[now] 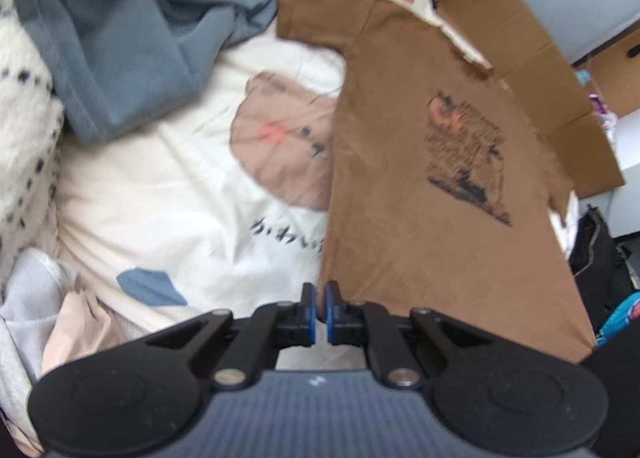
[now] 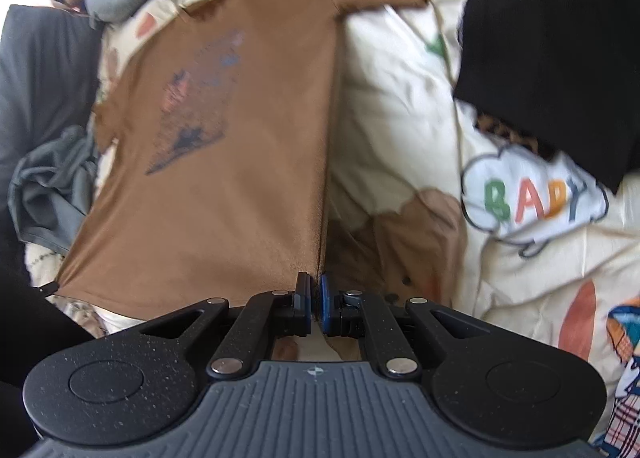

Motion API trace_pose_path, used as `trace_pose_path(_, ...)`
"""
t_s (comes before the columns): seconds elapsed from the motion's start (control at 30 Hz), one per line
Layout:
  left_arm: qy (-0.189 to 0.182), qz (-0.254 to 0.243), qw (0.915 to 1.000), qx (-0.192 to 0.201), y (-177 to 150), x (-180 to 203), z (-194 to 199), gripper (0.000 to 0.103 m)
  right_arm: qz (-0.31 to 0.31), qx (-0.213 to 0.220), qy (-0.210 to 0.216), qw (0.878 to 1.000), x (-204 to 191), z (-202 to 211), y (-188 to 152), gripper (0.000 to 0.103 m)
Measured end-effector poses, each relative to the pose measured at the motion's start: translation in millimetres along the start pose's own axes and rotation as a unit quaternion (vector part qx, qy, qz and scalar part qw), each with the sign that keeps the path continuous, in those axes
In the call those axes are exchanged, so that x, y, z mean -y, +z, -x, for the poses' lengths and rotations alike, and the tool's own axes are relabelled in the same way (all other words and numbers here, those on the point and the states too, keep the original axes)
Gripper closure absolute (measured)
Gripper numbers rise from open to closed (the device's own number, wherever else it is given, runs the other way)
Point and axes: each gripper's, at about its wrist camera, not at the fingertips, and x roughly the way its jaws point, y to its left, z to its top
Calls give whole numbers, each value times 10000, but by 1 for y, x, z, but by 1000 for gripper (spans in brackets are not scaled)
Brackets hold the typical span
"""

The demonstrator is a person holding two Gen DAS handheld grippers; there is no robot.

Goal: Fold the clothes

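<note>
Brown T-shirt, one, hangs by its hem: left gripper and right gripper each clamp a corner. At two o'clock, one white patch reads "BABY".

Bed, cream cartoon-print sheet: brown T-shirt spread flat; blue-grey garment, black garment alongside.

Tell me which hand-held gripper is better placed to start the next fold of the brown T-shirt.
Neither clearly: the left hand-held gripper and right hand-held gripper are each shut on a bottom corner of the brown T-shirt, so probably both should carry the hem together.
</note>
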Motion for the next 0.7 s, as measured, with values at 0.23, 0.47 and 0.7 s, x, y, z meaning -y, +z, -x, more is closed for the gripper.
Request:
trace_pose_path(0.23,332,225,9984,-395,-13,-20,-47,98,-11,-427,-352,9985,11,-44,-5,101)
trace_pose_path(0.47,577,414,9953,-655,-28,-37,-91,98,-322,-628,-638,9955,33,-91,-19,101)
trace_pose_path(0.7,828,367,9933,-720,-30,-43,-115,97,-602,-685,-721,9932,49,-124,-29,101)
